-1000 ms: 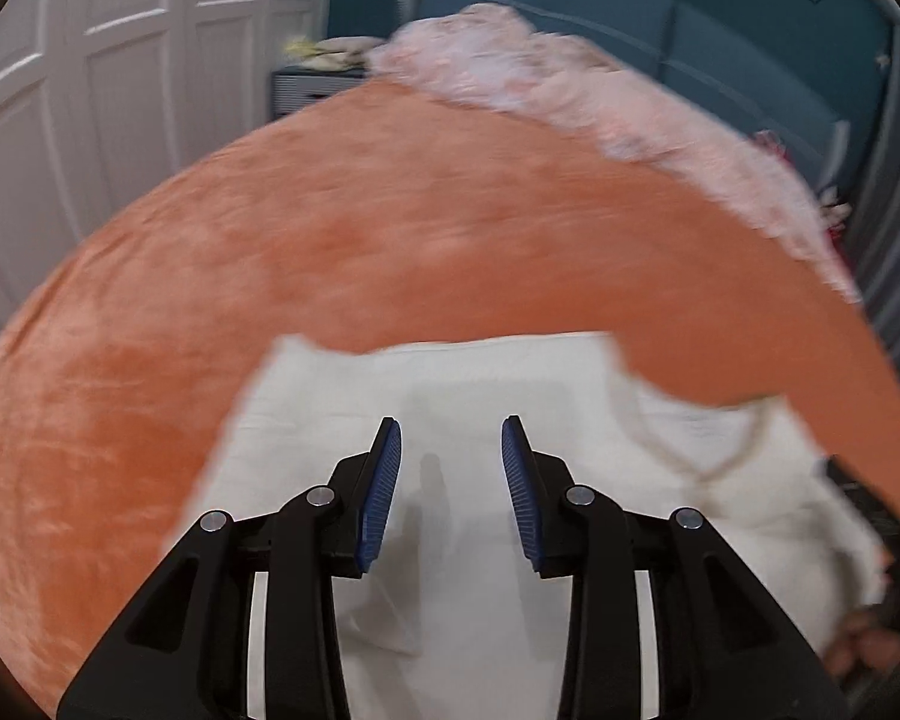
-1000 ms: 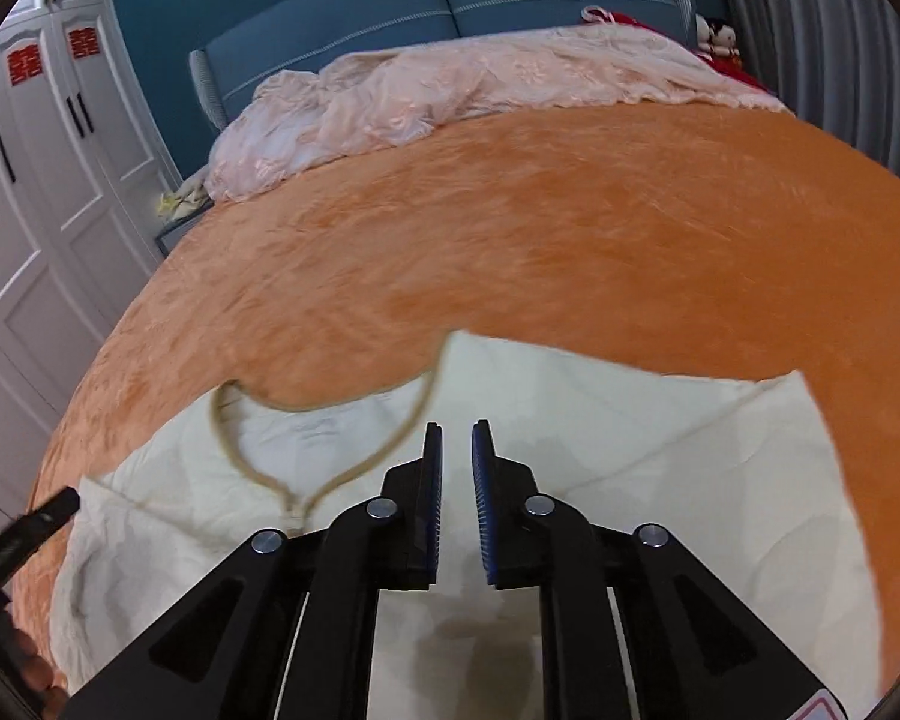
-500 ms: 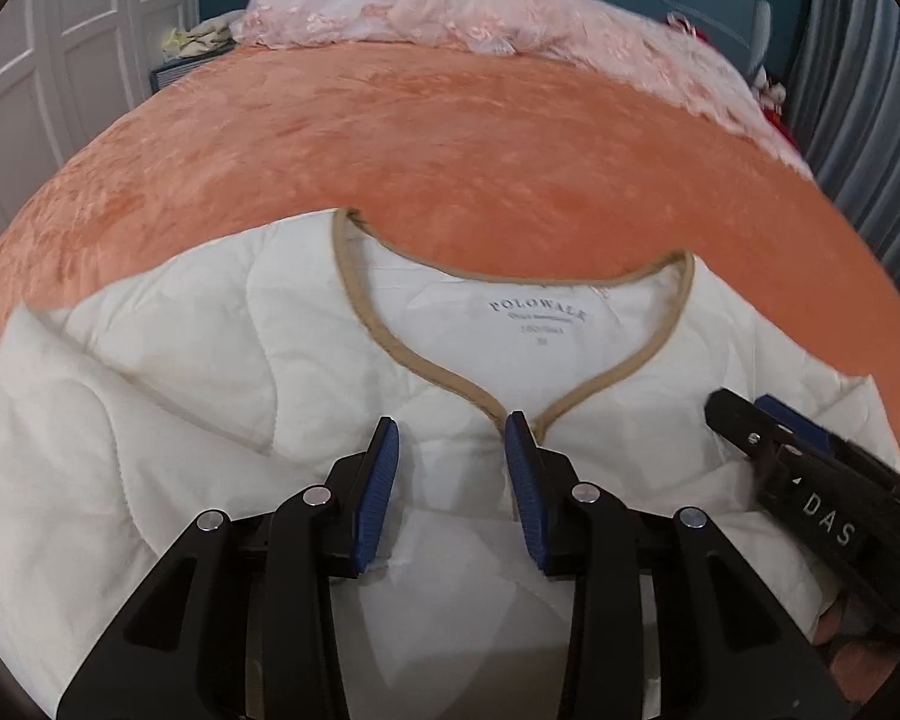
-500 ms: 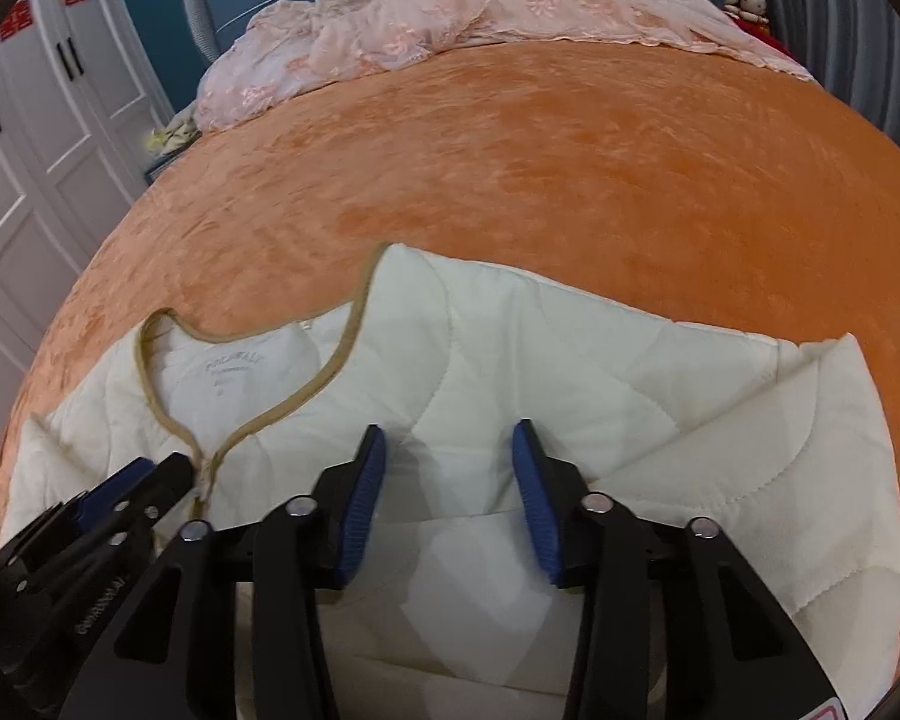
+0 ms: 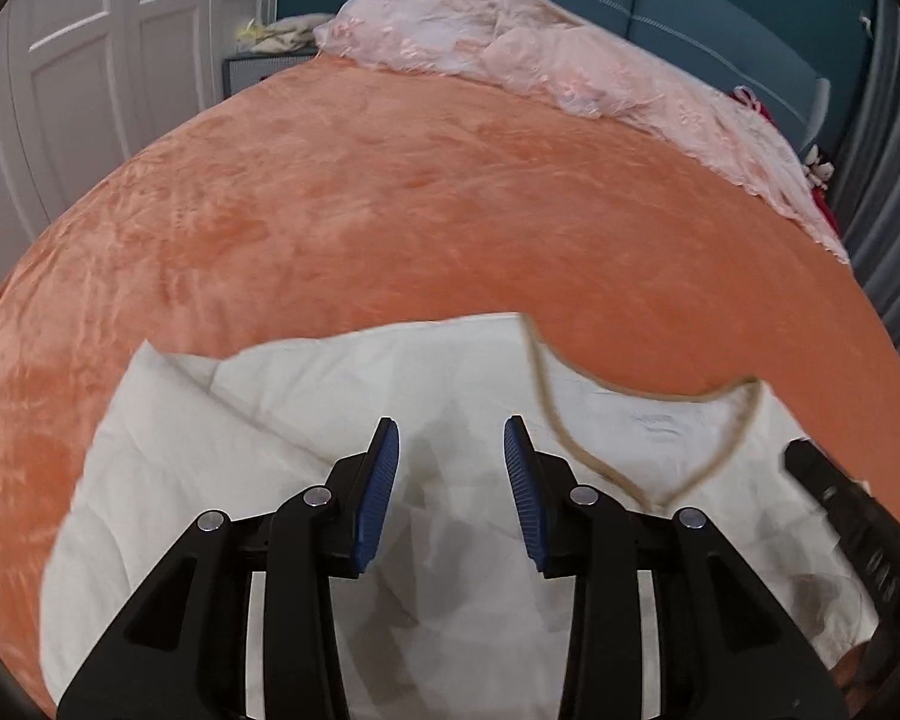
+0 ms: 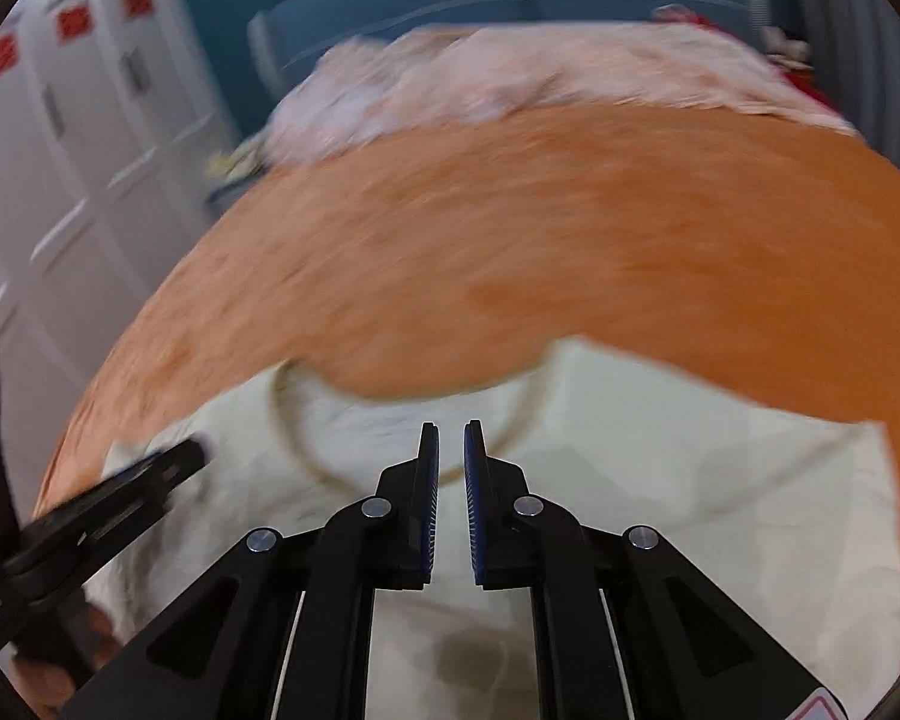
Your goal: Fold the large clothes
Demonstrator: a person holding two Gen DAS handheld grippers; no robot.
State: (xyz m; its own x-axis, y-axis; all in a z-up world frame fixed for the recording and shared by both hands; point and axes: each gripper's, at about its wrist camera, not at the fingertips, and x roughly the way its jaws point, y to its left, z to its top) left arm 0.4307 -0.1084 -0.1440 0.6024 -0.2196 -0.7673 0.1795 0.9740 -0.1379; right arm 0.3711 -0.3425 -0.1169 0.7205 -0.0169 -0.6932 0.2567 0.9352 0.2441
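A cream quilted jacket (image 5: pixel 342 408) with tan neck trim (image 5: pixel 576 450) lies flat on the orange bedspread (image 5: pixel 420 210). My left gripper (image 5: pixel 450 438) is open and empty over the jacket's left part, left of the neckline. In the blurred right wrist view the jacket (image 6: pixel 690 480) fills the lower frame. My right gripper (image 6: pixel 451 438) hovers just below the neck trim (image 6: pixel 306 456) with its jaws nearly together and nothing visibly between them. The left gripper's body (image 6: pixel 108 498) shows at the lower left there, and the right gripper's body (image 5: pixel 852 516) shows at the left wrist view's right edge.
A pink lace cover (image 5: pixel 540 60) lies bunched at the head of the bed before a blue headboard (image 5: pixel 720 6). White wardrobe doors (image 5: pixel 90 60) stand to the left. Grey curtains (image 5: pixel 894 138) hang on the right. Bare orange bedspread stretches beyond the jacket.
My right gripper's jaws have closed from wide open to nearly together. Both grippers have swung, and the left one now sits left of the neckline instead of over it.
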